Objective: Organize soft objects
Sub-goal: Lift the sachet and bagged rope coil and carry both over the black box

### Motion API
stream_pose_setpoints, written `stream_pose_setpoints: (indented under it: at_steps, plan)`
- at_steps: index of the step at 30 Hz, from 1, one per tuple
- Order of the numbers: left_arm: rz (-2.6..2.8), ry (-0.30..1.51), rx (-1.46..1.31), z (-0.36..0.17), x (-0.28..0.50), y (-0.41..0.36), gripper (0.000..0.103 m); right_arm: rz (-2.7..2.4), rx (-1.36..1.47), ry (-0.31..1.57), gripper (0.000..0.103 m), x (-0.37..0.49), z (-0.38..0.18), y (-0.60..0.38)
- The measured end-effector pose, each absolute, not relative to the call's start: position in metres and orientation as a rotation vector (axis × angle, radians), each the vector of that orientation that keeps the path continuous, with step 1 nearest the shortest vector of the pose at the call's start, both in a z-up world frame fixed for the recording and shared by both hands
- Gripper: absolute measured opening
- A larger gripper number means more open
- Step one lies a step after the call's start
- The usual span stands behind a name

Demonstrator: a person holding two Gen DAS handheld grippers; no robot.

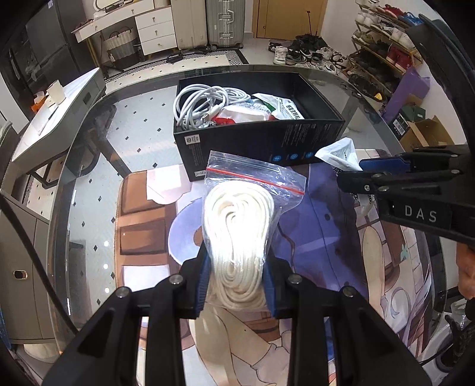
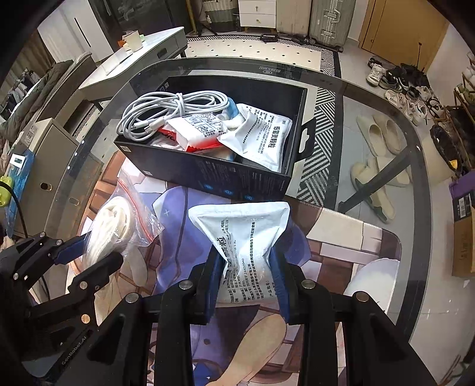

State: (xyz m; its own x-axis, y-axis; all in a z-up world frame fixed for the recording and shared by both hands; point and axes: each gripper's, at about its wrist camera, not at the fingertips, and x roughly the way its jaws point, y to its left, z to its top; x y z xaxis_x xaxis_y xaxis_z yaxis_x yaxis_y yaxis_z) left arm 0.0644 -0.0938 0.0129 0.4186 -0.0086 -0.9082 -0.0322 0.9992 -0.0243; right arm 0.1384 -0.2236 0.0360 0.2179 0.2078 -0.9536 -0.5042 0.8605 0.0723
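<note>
My left gripper is shut on a clear zip bag of white rope, held above the printed mat in front of the black box. It also shows in the right wrist view. My right gripper is shut on a white medicine pouch, just short of the box's near wall. The box holds a coiled white cable, a red-and-white pack and another white pouch. In the left wrist view the right gripper holds its pouch at the box's right corner.
The box stands on a round glass table with a printed mat on it. A white side table stands to the left. Shoes, a shoe rack and suitcases are on the floor beyond.
</note>
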Motion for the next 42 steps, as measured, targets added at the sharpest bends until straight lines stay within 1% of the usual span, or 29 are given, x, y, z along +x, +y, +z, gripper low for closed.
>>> stream_pose_setpoints:
  at_steps: [16, 42]
  plan:
    - [0.016, 1.074, -0.059, 0.043, 0.089, -0.077, 0.029, 0.513, -0.26, 1.193, 0.033, 0.146, 0.073, -0.223]
    - [0.004, 1.046, -0.056, 0.063, 0.145, -0.067, 0.029, 0.549, -0.252, 1.169, 0.033, 0.202, 0.091, -0.196]
